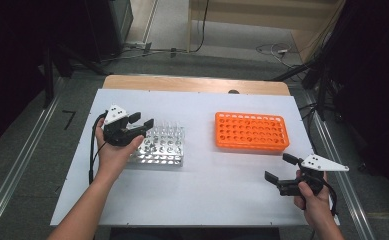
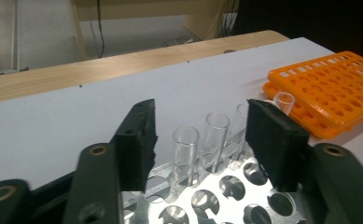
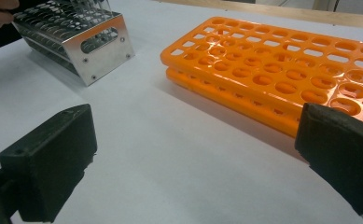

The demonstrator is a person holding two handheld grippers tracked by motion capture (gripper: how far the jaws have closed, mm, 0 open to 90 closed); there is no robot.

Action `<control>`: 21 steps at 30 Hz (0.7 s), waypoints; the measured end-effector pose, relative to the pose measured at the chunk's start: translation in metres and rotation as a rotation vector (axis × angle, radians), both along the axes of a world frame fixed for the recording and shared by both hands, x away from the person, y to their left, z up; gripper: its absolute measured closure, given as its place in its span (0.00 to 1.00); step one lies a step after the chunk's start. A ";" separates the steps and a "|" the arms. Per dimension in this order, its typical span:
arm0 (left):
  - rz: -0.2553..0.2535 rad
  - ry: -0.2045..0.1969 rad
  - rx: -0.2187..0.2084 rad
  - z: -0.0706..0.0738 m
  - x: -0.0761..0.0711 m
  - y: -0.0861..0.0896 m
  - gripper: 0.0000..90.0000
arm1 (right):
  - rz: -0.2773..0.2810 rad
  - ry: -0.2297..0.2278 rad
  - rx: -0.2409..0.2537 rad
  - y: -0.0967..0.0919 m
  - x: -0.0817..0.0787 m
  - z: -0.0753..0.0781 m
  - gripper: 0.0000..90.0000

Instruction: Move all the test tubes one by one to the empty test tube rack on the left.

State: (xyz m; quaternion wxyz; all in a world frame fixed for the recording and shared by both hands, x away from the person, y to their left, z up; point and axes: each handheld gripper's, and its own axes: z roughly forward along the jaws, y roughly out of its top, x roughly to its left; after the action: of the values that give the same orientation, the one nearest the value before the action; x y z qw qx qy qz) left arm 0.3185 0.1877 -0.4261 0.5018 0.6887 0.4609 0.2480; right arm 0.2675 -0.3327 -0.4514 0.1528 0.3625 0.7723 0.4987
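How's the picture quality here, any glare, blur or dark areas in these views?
High view: surroundings dark, white table evenly lit. Left gripper view: clear glass tubes sharp, shiny metal rack glints. Right gripper view: black jaws soft, orange plastic rack casts a shadow.

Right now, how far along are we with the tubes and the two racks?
Early, it seems. Done: clear tubes stand in a row in the metal rack. In hand: nothing. The left gripper hovers over that rack with its jaws open either side of the tubes, not pressing any. Left: the orange rack looks empty, so any transfer there hasn't started. The right gripper waits open beside it.
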 end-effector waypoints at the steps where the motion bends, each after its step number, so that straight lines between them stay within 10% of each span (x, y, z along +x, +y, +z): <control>1: -0.008 0.006 -0.007 0.001 -0.001 0.000 0.37 | 0.000 0.001 -0.001 0.000 0.000 0.000 0.00; 11: -0.047 -0.017 -0.029 0.004 -0.019 -0.001 0.04 | -0.002 0.000 -0.003 0.000 0.000 -0.001 0.00; 21: -0.086 -0.023 -0.052 -0.001 -0.041 0.002 0.00 | 0.000 -0.002 -0.012 0.002 0.000 -0.002 0.00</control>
State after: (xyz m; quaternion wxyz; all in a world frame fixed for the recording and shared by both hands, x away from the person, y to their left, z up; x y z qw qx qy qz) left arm 0.2773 0.1898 -0.4268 0.5351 0.6917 0.4312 0.2221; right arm 0.2673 -0.3307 -0.4532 0.1556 0.3611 0.7751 0.4945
